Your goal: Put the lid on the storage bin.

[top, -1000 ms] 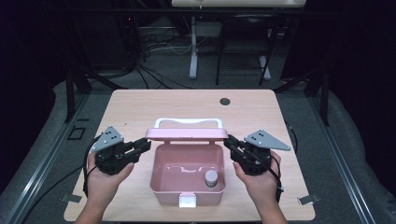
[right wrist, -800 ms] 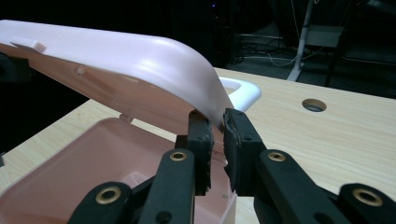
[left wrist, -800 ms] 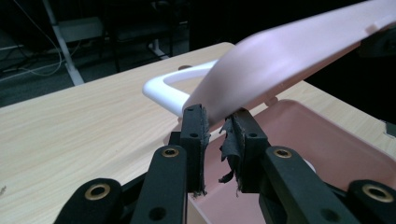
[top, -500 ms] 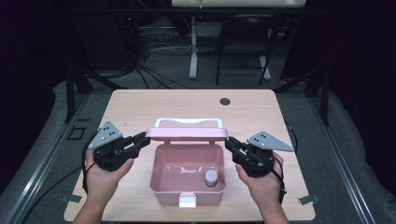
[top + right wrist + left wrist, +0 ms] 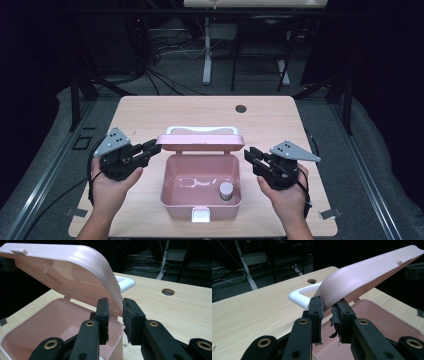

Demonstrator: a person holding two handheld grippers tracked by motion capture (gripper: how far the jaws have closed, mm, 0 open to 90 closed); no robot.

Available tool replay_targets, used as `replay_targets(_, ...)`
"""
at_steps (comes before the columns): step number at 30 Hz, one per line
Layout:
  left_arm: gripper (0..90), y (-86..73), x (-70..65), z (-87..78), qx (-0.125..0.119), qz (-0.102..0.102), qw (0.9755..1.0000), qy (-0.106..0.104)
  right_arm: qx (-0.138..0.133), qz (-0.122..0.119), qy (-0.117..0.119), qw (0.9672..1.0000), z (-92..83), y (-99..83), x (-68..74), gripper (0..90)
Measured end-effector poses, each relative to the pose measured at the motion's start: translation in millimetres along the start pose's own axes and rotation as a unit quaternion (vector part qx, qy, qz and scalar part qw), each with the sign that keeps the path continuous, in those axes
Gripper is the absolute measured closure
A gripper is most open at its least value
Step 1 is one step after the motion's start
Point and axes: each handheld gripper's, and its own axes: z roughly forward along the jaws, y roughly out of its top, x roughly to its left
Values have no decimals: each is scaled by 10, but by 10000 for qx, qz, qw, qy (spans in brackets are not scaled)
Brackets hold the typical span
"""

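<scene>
Gripping the pink box's lid (image 5: 201, 142) mid-frame, the left gripper (image 5: 150, 148) pinches its edge; the right gripper (image 5: 251, 155) has just been opening, lid edge between its pads.

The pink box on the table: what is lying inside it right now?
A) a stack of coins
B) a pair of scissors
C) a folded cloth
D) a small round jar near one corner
D: in the high view, a small round jar with a pale lid stands near the front right corner inside the open pink box, and nothing else lies there.
</scene>
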Motion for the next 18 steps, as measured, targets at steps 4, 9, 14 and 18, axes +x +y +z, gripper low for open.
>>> replay_targets(4,773,-9,1,-5,-36,-19,10000,-14,-15,20,-14,10000,7,-4,-26,747)
replay_targets(9,777,-26,-4,-26,-14,-28,10000,-41,57,26,-58,10000,33,-34,-60,741)
replay_targets(14,776,-23,-10,-32,-25,-30,10000,-60,9,27,-47,10000,18,-28,-60,730)
replay_targets(18,776,-13,-21,-51,-20,-10,10000,-60,-9,34,-65,10000,11,-26,-74,729)
